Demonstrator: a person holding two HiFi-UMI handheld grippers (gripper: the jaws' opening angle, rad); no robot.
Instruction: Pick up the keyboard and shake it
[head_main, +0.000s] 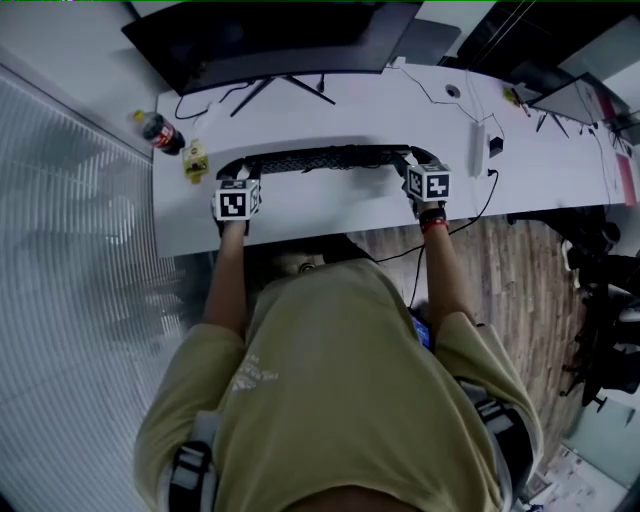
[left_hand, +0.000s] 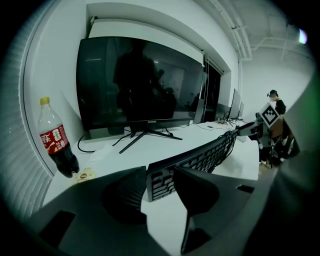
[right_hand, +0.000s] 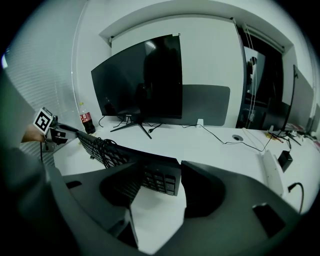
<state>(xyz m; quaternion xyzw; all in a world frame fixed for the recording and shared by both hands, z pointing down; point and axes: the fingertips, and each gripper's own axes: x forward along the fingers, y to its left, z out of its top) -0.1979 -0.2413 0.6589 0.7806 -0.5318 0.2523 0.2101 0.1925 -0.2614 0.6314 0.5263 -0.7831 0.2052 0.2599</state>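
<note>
A black keyboard (head_main: 320, 160) hangs just above the white desk (head_main: 330, 205), carried by its two ends. My left gripper (head_main: 232, 172) is shut on its left end and my right gripper (head_main: 418, 163) on its right end. In the left gripper view the keyboard (left_hand: 205, 155) runs away to the right, tilted up off the desk, with its near end between the jaws of the left gripper (left_hand: 160, 175). The right gripper view shows the keyboard (right_hand: 107, 152) stretching left from the right gripper (right_hand: 160, 170), whose jaws close round the end keys.
A large dark monitor (head_main: 270, 40) stands on its stand behind the keyboard. A cola bottle (head_main: 160, 132) and a yellow packet (head_main: 195, 160) sit at the desk's left end. Cables and a white power strip (head_main: 478, 140) lie to the right. The desk's front edge is close to the person.
</note>
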